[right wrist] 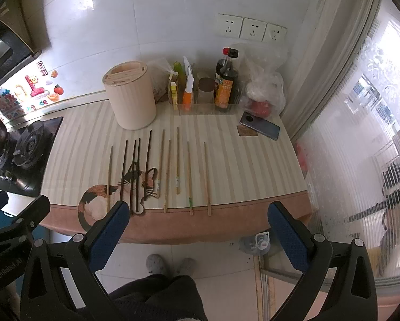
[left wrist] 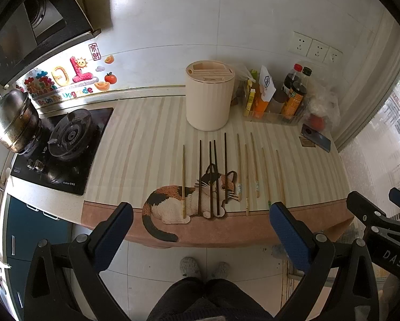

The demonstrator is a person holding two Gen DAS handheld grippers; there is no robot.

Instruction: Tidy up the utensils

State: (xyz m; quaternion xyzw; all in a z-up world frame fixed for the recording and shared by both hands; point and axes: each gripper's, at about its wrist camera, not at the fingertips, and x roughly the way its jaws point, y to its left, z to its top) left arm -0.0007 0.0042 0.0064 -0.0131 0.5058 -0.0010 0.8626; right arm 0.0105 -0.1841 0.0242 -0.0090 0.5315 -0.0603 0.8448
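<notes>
Several chopsticks lie side by side on a striped counter mat with a cat picture (left wrist: 173, 203). The dark chopsticks (left wrist: 213, 176) (right wrist: 135, 174) lie over the cat. The light wooden chopsticks (left wrist: 256, 168) (right wrist: 189, 176) lie to their right. One light chopstick (left wrist: 183, 182) (right wrist: 109, 176) lies apart at the left. A cream cylindrical utensil holder (left wrist: 209, 96) (right wrist: 129, 96) with slots in its lid stands upright behind them. My left gripper (left wrist: 201, 214) is open and empty, held in front of the counter edge. My right gripper (right wrist: 198, 214) is also open and empty, beside it.
A gas stove (left wrist: 68, 136) with a steel pot (left wrist: 12, 120) is at the left. A clear tray of sauce bottles (right wrist: 224, 85) and plastic bags (right wrist: 264, 91) stands at the back right. A phone (right wrist: 258, 125) lies at the right. A glass door (right wrist: 360, 147) closes off the right side.
</notes>
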